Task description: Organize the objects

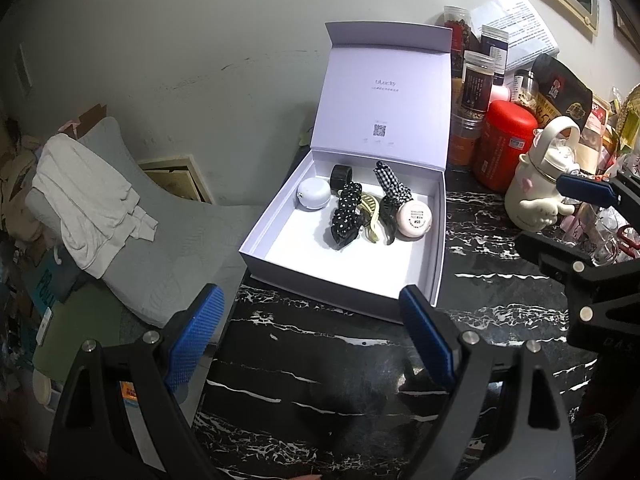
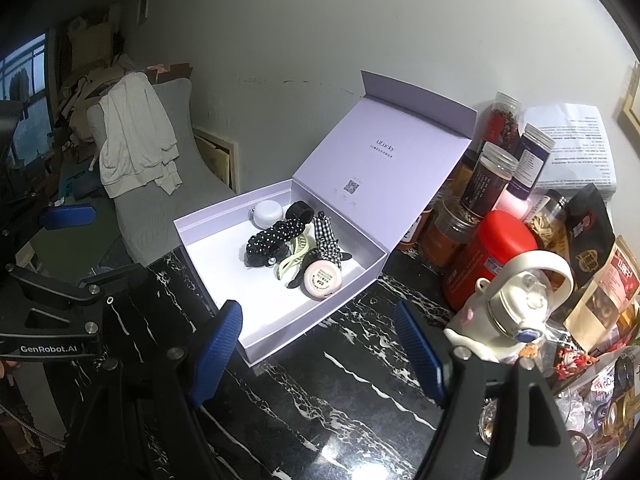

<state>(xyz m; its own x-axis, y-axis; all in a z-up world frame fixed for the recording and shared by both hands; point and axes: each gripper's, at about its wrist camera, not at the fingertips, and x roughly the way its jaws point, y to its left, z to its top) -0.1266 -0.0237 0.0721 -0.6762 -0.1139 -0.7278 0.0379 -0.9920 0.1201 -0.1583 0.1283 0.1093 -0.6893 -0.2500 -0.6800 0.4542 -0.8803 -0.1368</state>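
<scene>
One open box (image 1: 434,240) is located at 12 o'clock. Six items are contained: two round cases (image 1: 414,219), three scrunchies (image 1: 347,212), one clip (image 1: 370,216). Both grippers, left (image 1: 310,340) and right (image 2: 318,350), are held spread, empty.

Dim indoor light with a cool cast; the open white cardboard box (image 1: 438,240) is the brightest surface. Both fisheye views bend strongly and darken to black at their corners. Faint glare streaks the glossy black marble tabletop (image 2: 360,420), and detail is soft.
</scene>
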